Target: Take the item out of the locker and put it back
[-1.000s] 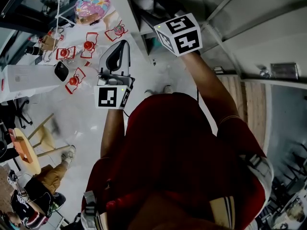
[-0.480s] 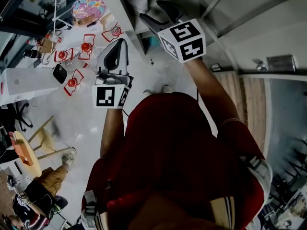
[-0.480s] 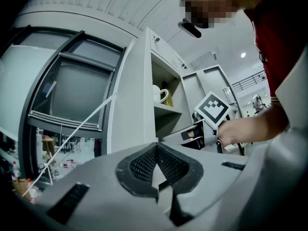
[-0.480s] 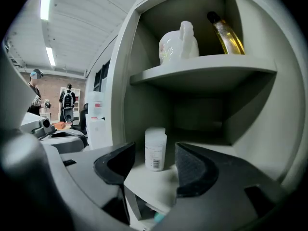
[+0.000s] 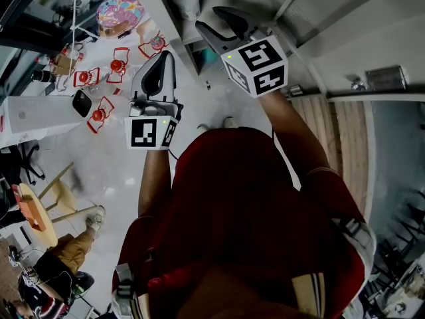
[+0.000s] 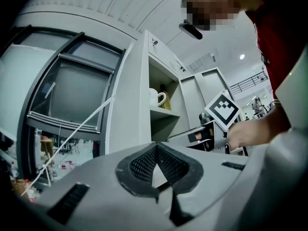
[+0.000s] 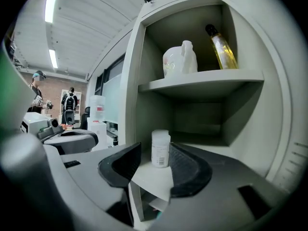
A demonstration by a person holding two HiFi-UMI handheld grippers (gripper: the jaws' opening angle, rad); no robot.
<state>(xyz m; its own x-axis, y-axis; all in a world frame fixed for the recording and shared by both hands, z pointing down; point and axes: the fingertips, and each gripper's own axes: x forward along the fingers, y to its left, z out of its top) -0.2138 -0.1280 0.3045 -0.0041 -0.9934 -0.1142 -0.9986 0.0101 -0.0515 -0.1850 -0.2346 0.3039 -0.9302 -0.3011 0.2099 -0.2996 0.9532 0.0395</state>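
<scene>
I'm looking into what seems a large lab or work hall: a grey locker (image 7: 133, 81) standing open with shelves, strip lights (image 7: 50, 6) running along a ribbed ceiling, people (image 7: 70, 105) standing among equipment, and stools (image 5: 61, 193) and a seated person (image 5: 63, 252) resting on a pale floor (image 5: 116, 171).

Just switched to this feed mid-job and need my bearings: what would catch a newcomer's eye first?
A small white bottle stands on the open locker's lower shelf, between the jaws of the right gripper, which are closing but not yet pressing on it. On the shelf above sit a white mug and a bottle of yellow liquid. The left gripper waits off to the side, jaws together and empty.
</scene>
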